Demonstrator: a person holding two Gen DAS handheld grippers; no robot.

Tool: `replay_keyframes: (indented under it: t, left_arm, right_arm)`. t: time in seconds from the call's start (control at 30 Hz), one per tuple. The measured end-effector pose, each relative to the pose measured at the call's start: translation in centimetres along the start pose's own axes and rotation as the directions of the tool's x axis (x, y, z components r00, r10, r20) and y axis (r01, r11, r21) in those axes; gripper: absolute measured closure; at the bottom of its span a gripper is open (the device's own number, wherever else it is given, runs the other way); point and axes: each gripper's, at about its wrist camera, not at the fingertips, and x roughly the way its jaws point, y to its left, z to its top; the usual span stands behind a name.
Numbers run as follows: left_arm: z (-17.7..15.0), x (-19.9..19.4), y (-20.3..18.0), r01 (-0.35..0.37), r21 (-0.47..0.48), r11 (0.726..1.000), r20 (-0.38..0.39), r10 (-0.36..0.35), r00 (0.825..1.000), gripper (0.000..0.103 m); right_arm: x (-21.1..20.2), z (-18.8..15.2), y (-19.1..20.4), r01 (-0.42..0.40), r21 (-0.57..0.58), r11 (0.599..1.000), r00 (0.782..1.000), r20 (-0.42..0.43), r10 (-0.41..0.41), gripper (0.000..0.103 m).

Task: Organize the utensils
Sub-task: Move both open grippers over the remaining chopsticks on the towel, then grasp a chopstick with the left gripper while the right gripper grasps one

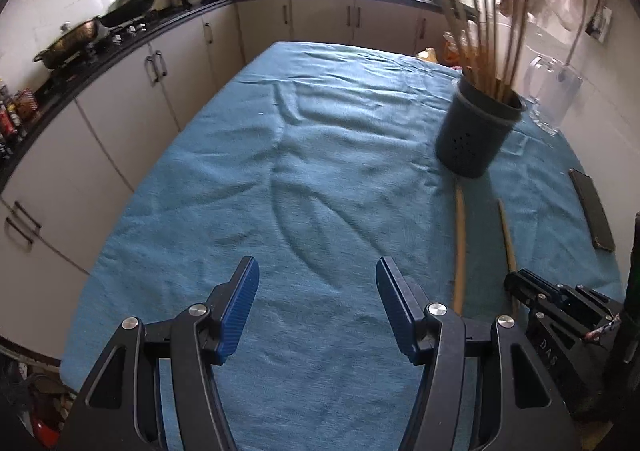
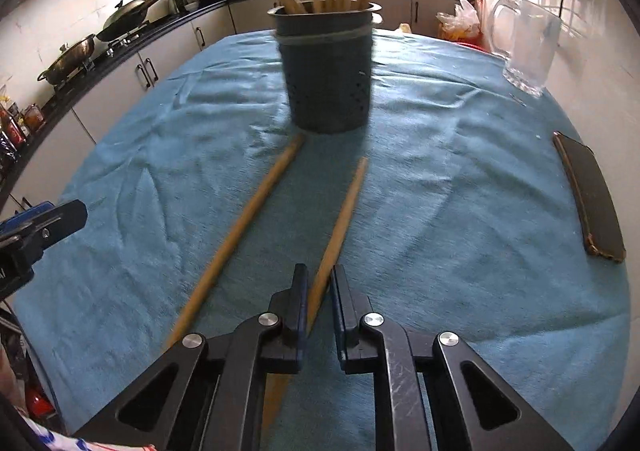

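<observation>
Going left to right on the worktop (image 2: 460,179), which is covered with a blue towel; the left gripper (image 1: 318,307) hangs over bare cloth with its fingers (image 1: 240,303) fairly wide and nothing between them, so I'd guess it's just waiting its turn. Next over are two loose wooden utensil handles lying flat, both pointing roughly toward the holder; the thicker handle (image 2: 244,219) sits just beside the thinner stick (image 2: 344,211), and my read is they're the leftovers that need to go in with the rest. The right gripper (image 2: 319,291) is lined up along the thinner stick; its fingers (image 2: 299,299) are narrow and look pinched on the near end of it, though whether it's off the cloth I can't tell. Behind that is the dark perforated utensil holder (image 2: 328,71), upright and already stuffed with wooden handles; that's presumably the destination. Further right there's a clear glass jug (image 2: 524,43) near the wall and a phone (image 2: 588,199) lying flat, well apart from the sticks.
</observation>
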Motion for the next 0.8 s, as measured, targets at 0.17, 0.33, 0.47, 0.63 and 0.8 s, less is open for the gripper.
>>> replay_keyframes:
  t: [0.17, 0.33, 0.47, 0.63, 0.8]
  left_arm:
    - [0.2, 0.4, -2.7, 0.049, 0.086, 0.995, -0.015, -0.048, 0.999, 0.043]
    - [-0.9, 2.2, -6.0, 0.111, 0.173, 0.979, -0.077, -0.099, 0.992, 0.043]
    - [-1.5, 3.4, -8.1, 0.129, 0.235, 0.963, -0.106, -0.106, 0.989, 0.043]
    - [-1.7, 4.8, -9.4, 0.124, 0.256, 0.959, -0.137, -0.091, 0.986, 0.087]
    - [-1.5, 4.6, -8.4, 0.202, 0.166, 0.965, -0.2, -0.168, 0.965, 0.097]
  right_arm:
    - [-1.1, -1.2, -3.0, 0.031, 0.02, 0.999, 0.999, -0.026, -0.03, 0.092]
    - [-2.1, -2.1, -5.8, 0.044, 0.058, 0.997, 0.998, -0.036, -0.042, 0.091]
    - [-2.4, -2.2, -6.9, 0.016, 0.086, 0.996, 0.999, -0.037, -0.013, 0.091]
    - [-2.4, -2.2, -7.1, -0.019, 0.113, 0.993, 0.999, -0.033, 0.023, 0.091]
    - [-2.2, -2.3, -6.9, -0.031, 0.113, 0.993, 0.999, -0.034, 0.035, 0.091]
